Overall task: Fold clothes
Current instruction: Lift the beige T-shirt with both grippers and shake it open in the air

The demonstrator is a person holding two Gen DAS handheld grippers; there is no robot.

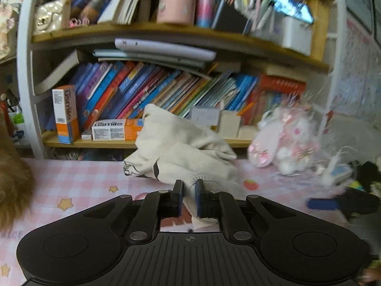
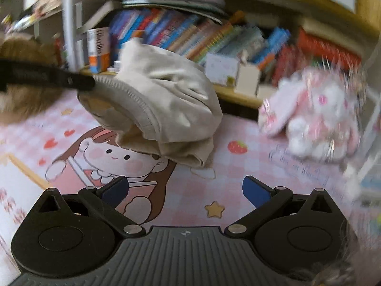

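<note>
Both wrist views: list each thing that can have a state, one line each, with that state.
Left tool: shut on the cream garment's ribbed edge.
Right tool: open, nothing between its fingers, above the pink table cover.
Cream garment: crumpled, unfolded, one edge lifted off the cover, the rest hanging down to it.
Plush toy: lying on the cover, apart from the garment.
Toothpaste boxes: closed, one upright, one lying flat.

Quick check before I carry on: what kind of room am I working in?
Most likely a child's bedroom or study corner: a bookshelf packed with colourful books, a pink cartoon-print desk mat, and a pink plush toy.
</note>
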